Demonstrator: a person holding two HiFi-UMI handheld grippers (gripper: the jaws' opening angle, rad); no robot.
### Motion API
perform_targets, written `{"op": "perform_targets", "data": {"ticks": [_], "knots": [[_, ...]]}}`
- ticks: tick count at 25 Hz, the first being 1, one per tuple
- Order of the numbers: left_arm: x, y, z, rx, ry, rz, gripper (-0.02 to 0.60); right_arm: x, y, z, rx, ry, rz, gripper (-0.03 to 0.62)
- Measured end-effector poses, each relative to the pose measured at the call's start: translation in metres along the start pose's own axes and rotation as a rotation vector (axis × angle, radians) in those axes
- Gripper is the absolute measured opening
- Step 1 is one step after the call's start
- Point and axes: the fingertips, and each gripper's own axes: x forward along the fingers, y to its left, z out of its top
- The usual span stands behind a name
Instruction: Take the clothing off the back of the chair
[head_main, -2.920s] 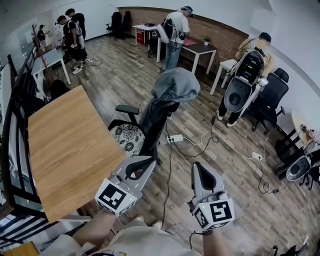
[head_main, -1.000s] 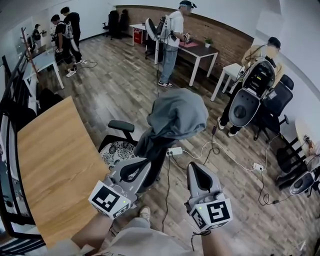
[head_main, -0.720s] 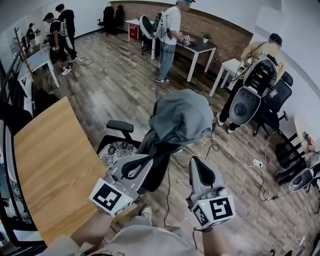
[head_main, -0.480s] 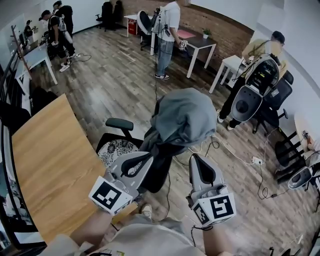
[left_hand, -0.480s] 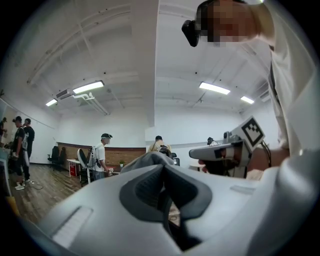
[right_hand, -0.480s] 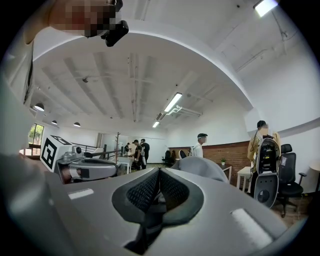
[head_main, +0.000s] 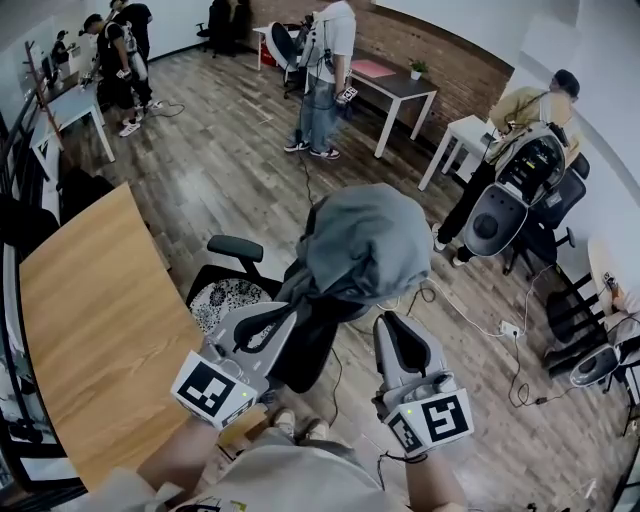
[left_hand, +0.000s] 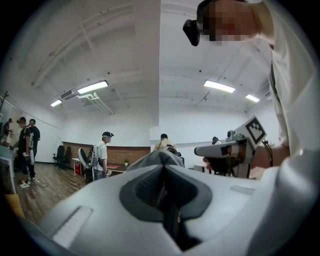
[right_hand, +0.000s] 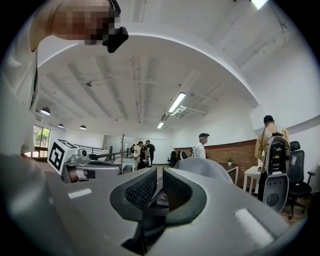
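Note:
A grey hooded garment (head_main: 362, 245) hangs over the back of a black office chair (head_main: 305, 340) with a patterned seat (head_main: 222, 300). In the head view my left gripper (head_main: 280, 313) is level and shut, with its tip just short of the chair back's left side. My right gripper (head_main: 388, 322) is level, close below the garment's right edge. Its jaws are opening, with a thin gap and nothing between them. The garment (left_hand: 157, 157) rises as a grey hump just past the left gripper (left_hand: 162, 169). It also shows as the garment (right_hand: 206, 169) beyond the right gripper (right_hand: 159, 176).
A wooden table (head_main: 90, 310) stands at my left, next to the chair. Cables and a power strip (head_main: 470, 318) lie on the plank floor at the right. Several people stand around, one by a dark desk (head_main: 395, 88). A second office chair (head_main: 545, 215) is at the far right.
Both grippers have moved forward toward the chair. The garment has grown larger and sits just ahead of their tips.

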Motion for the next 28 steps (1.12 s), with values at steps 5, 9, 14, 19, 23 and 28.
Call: {"op": "perform_targets", "data": {"ticks": [5,9,14,19,23,28], "knots": [[0.005,0.000,0.001,-0.009,0.000,0.037,0.002,-0.002,-0.009,0.000,-0.002,0.009,0.024,0.037],[0.008,0.003,0.002,-0.007,-0.004,0.067,0.002,0.001,-0.015,-0.001,-0.001,0.011,0.038,0.037],[0.007,0.012,0.004,-0.005,-0.001,0.093,0.002,0.009,-0.014,-0.002,0.011,0.007,0.054,0.037],[0.008,0.013,0.002,0.000,-0.003,0.095,0.002,0.011,-0.015,-0.001,0.011,0.000,0.055,0.037],[0.013,0.018,0.001,-0.011,-0.020,0.107,0.002,0.005,-0.029,0.008,-0.012,-0.012,0.026,0.037],[0.032,0.036,-0.002,-0.053,-0.035,0.102,0.076,0.017,-0.062,0.024,-0.055,-0.036,-0.017,0.082]]}}
